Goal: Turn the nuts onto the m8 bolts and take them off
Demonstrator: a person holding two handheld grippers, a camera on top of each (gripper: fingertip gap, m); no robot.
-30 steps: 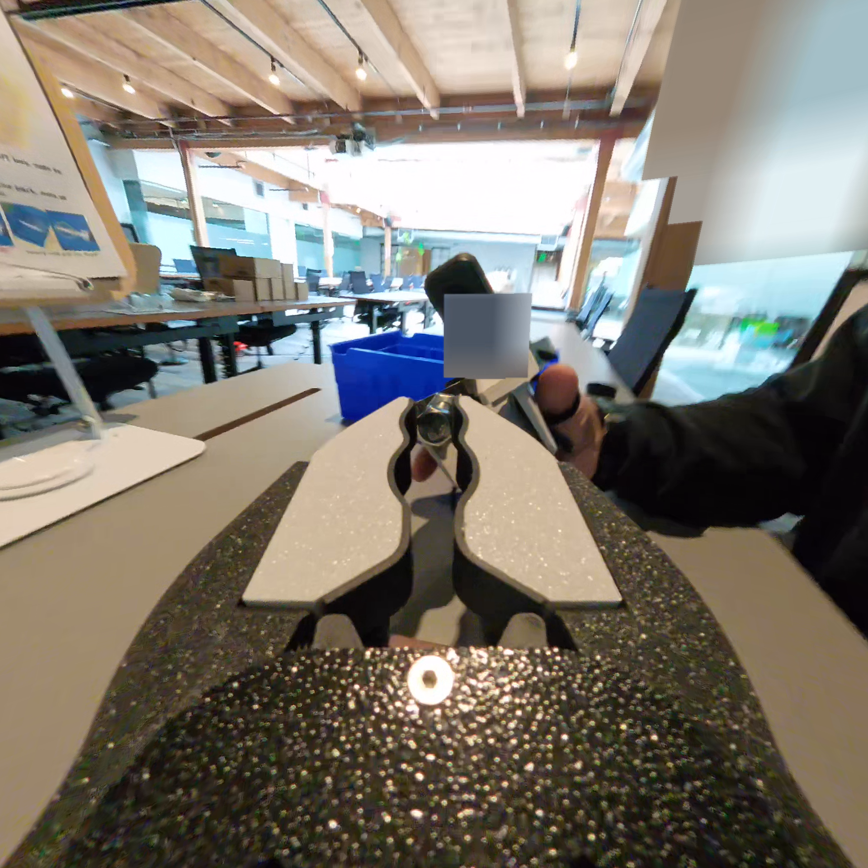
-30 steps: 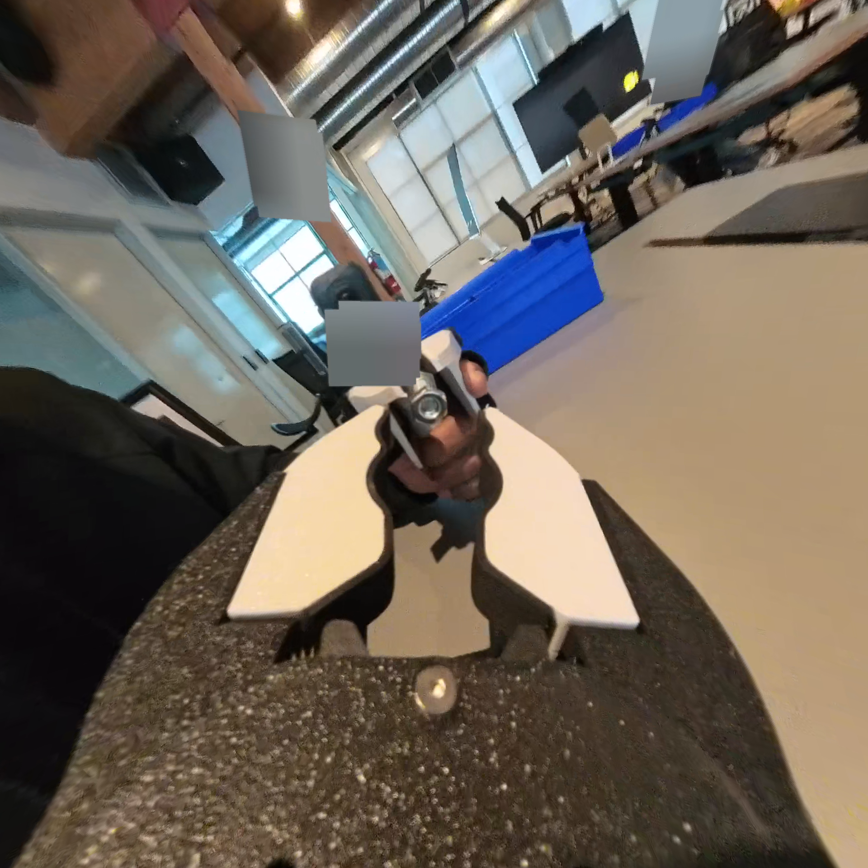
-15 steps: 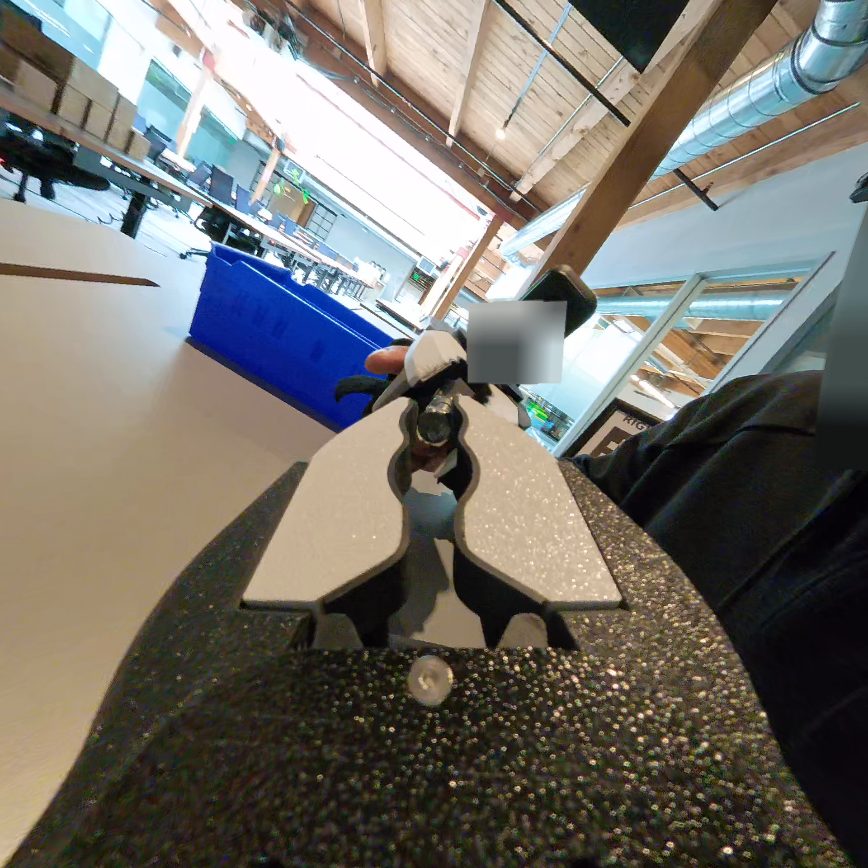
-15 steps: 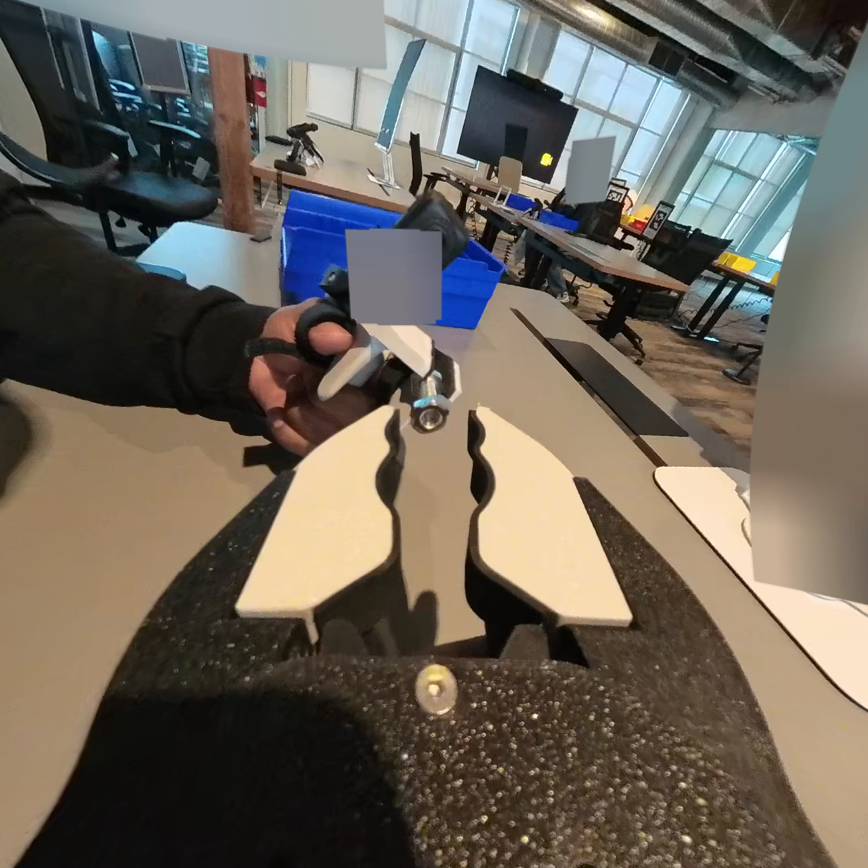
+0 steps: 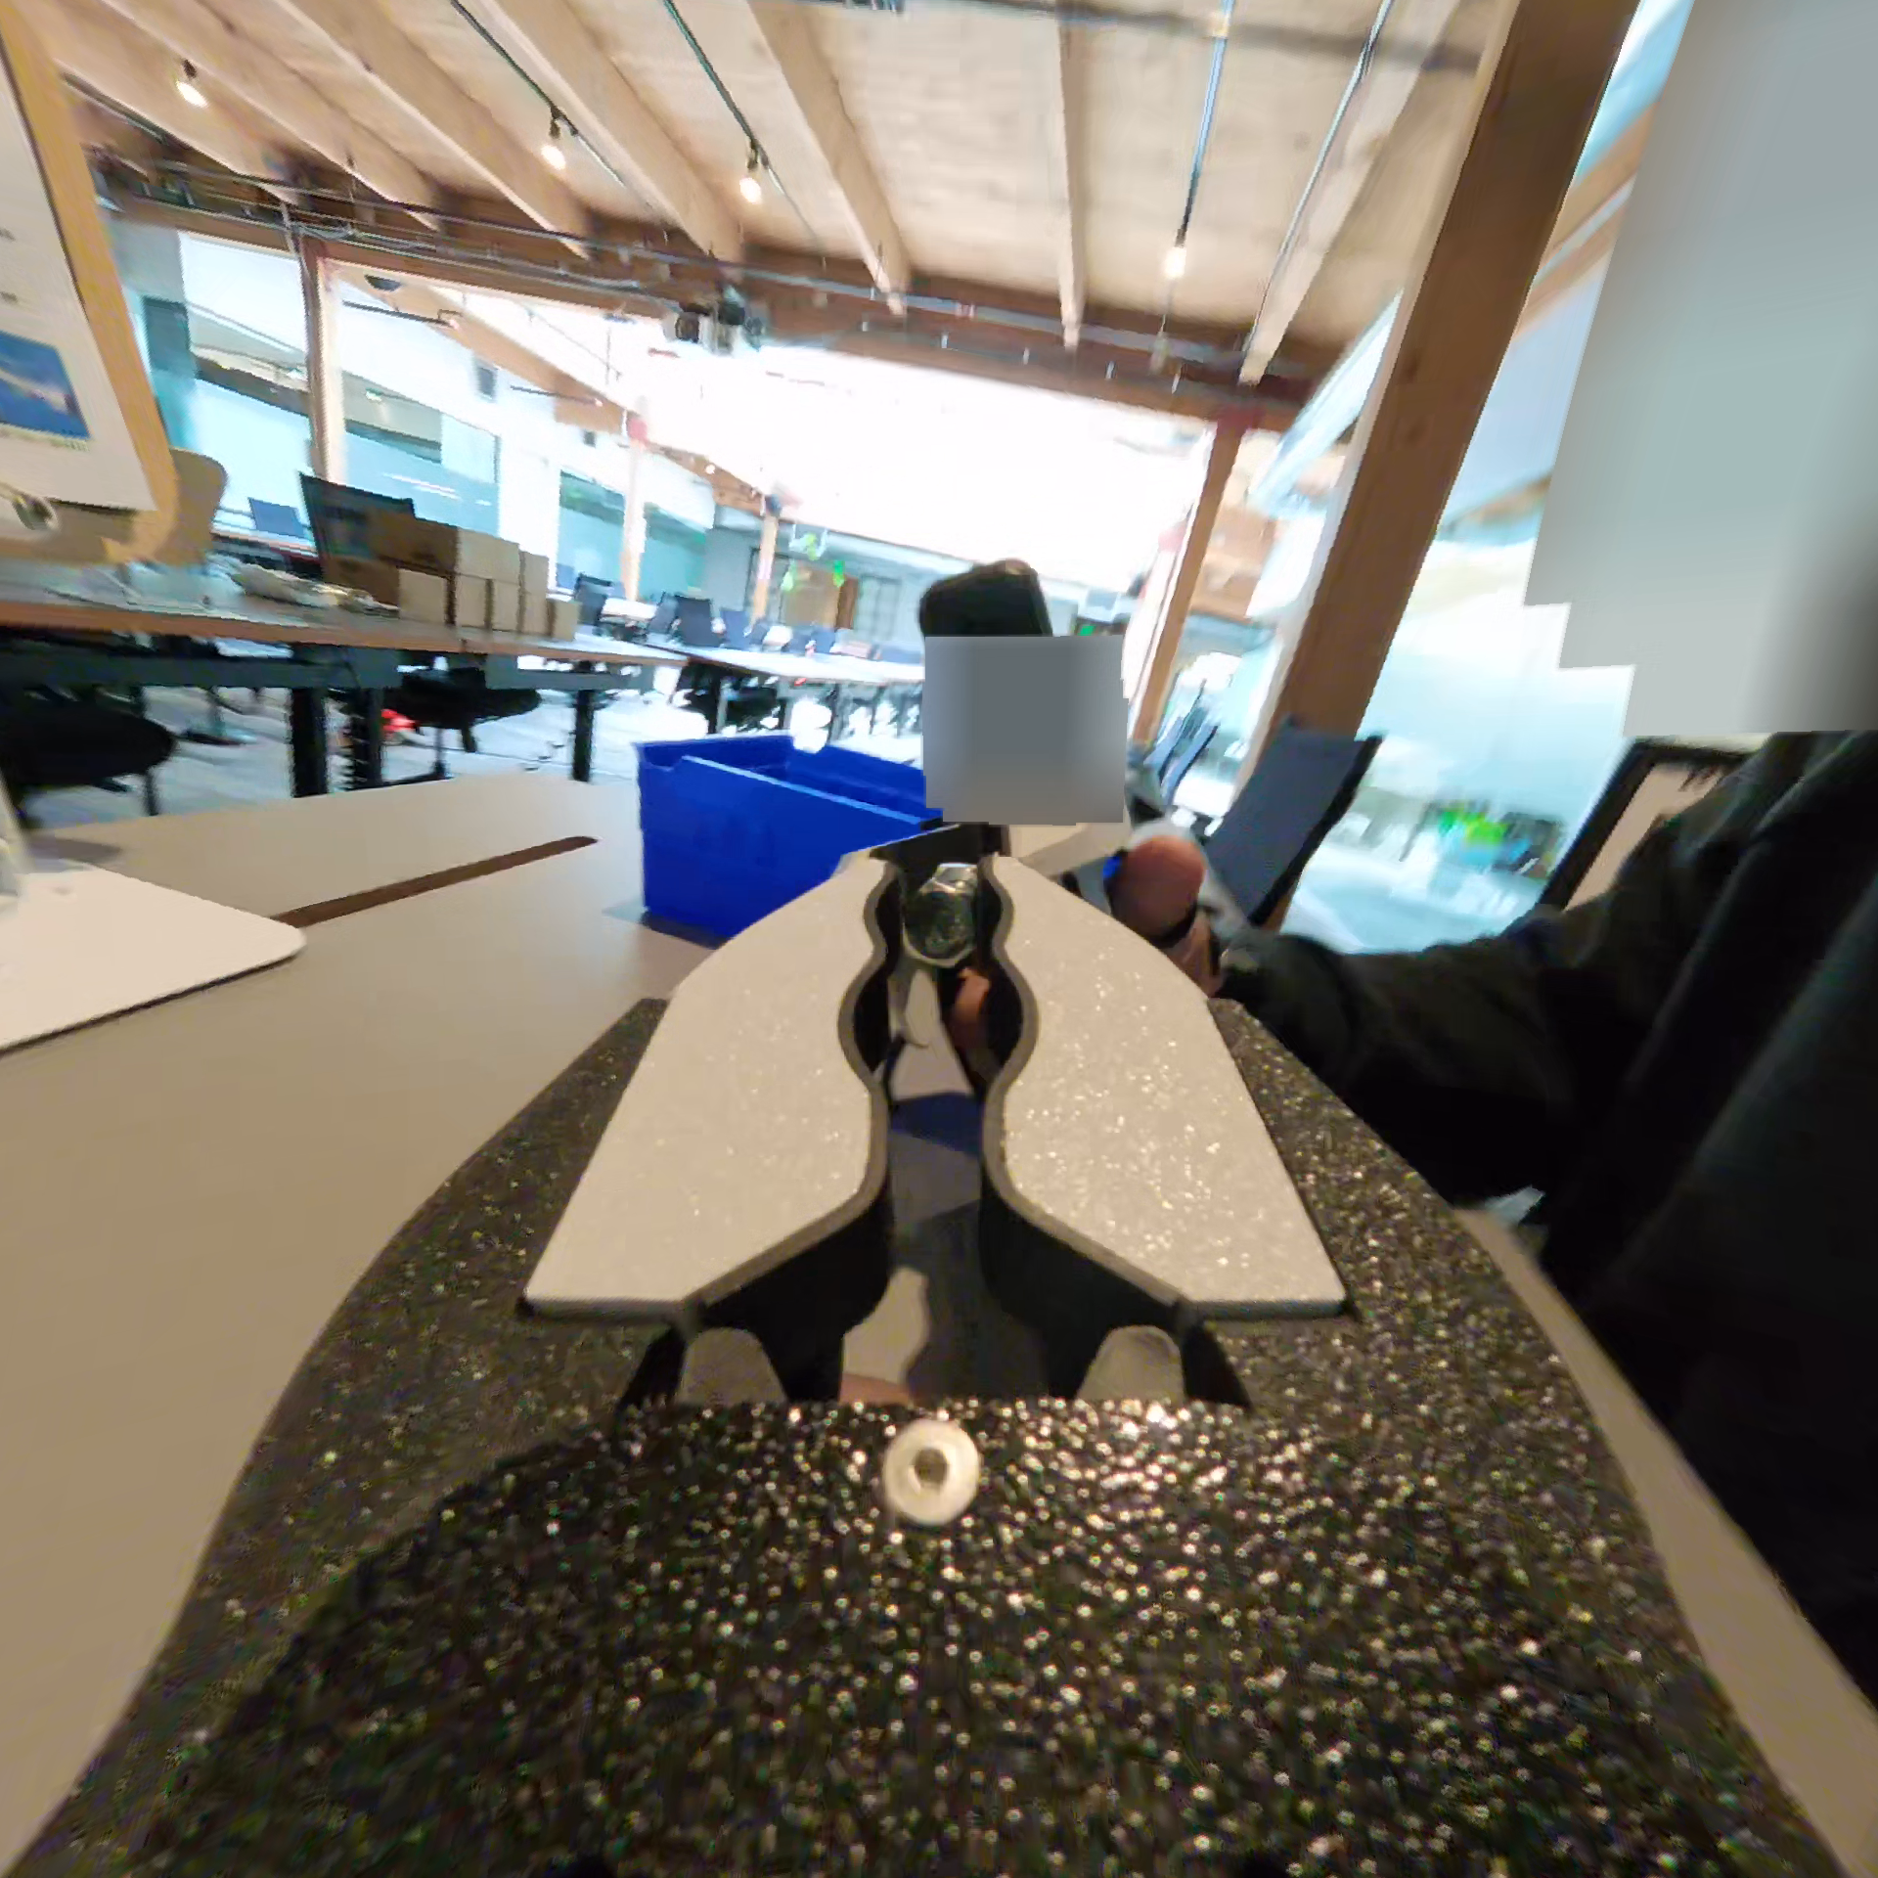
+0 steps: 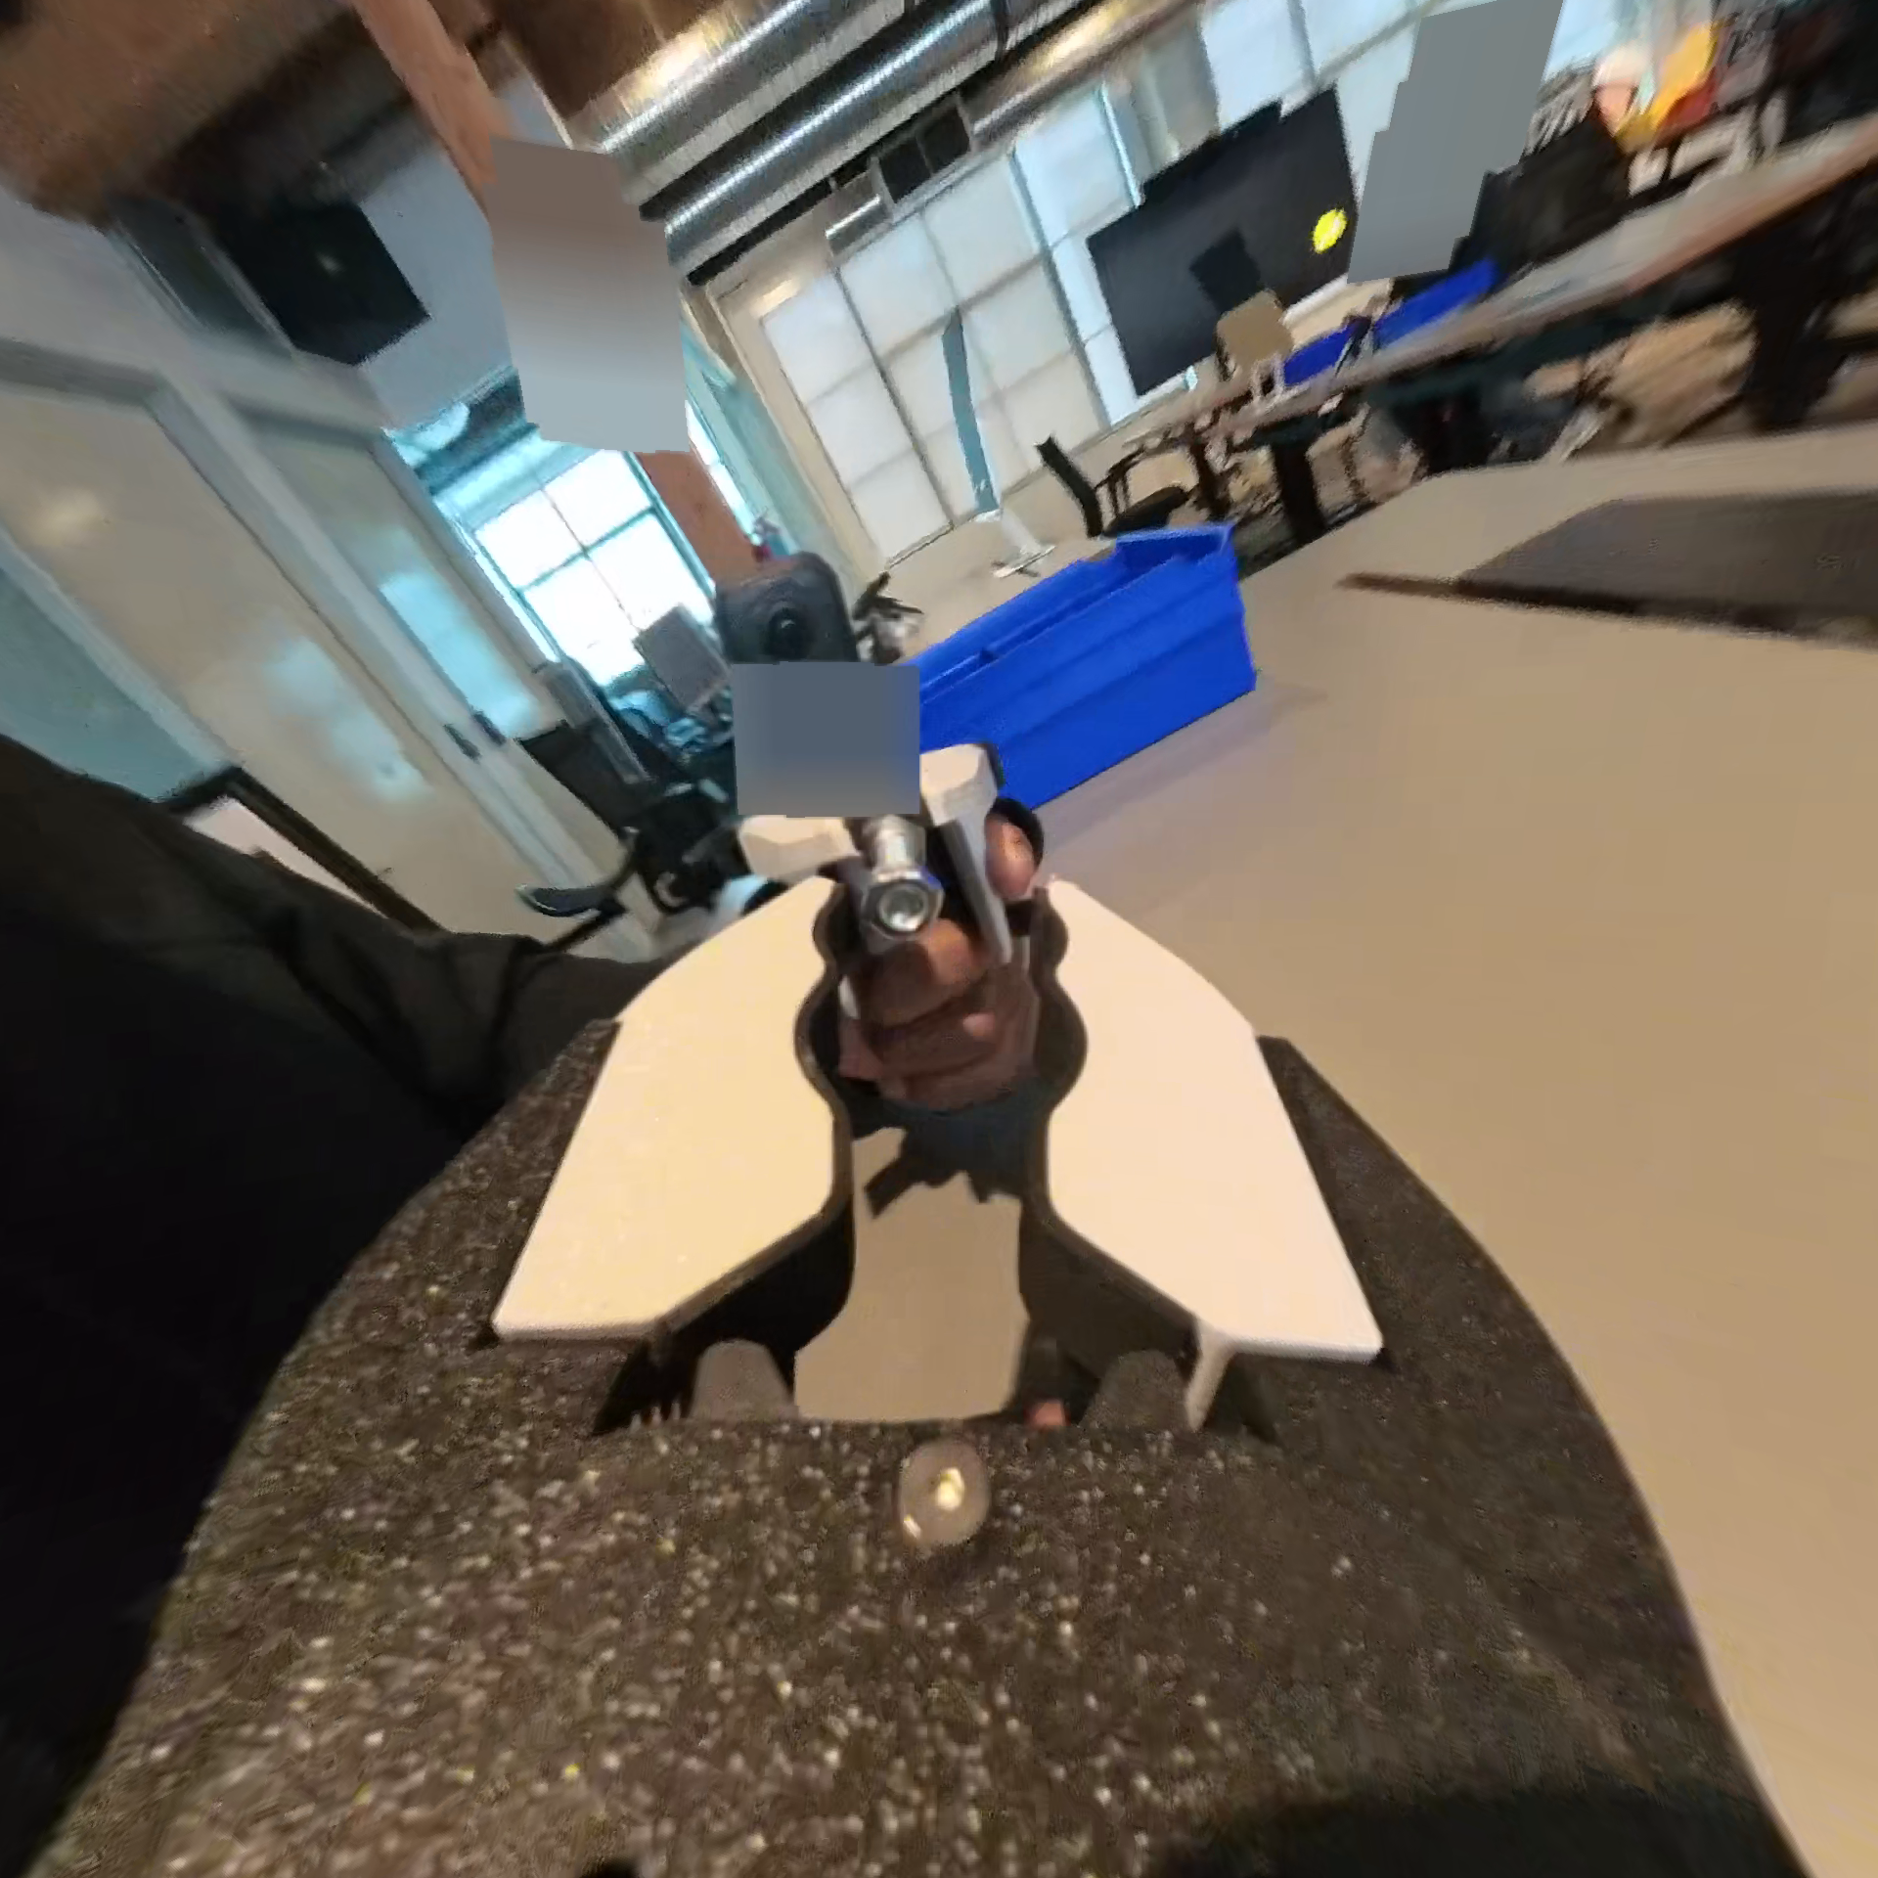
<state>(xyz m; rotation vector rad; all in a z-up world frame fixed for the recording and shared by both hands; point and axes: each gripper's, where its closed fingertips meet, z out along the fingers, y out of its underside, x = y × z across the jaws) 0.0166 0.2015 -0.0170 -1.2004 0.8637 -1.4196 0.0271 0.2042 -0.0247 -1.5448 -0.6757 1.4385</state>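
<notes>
My left gripper [image 5: 940, 894] is shut on the head of a silver bolt [image 5: 937, 920] and holds it above the grey table. In the right wrist view the left gripper's white fingers [image 6: 788, 841] hold the bolt pointing at the camera, with a silver nut [image 6: 899, 904] threaded on near its end. My right gripper [image 6: 940, 904] is open, its tips on either side of the nut. The nut sits close to the left fingertip, and a gap shows on its right. A hand [image 6: 945, 1006] grips the left gripper behind the bolt.
A blue bin [image 5: 752, 833] stands on the grey table [image 5: 305, 1118] beyond the grippers; it also shows in the right wrist view [image 6: 1098, 661]. A white flat base [image 5: 122, 955] lies at the left. A dark sleeve [image 5: 1524, 1016] fills the right side. Only a small space, under 4 cm, lies between the two pairs of fingers.
Half a second ago the right gripper was drawn back from the bolt. Now it is rolled over and forward again, with its tips around the nut. The left gripper has rolled back level, still holding the bolt.
</notes>
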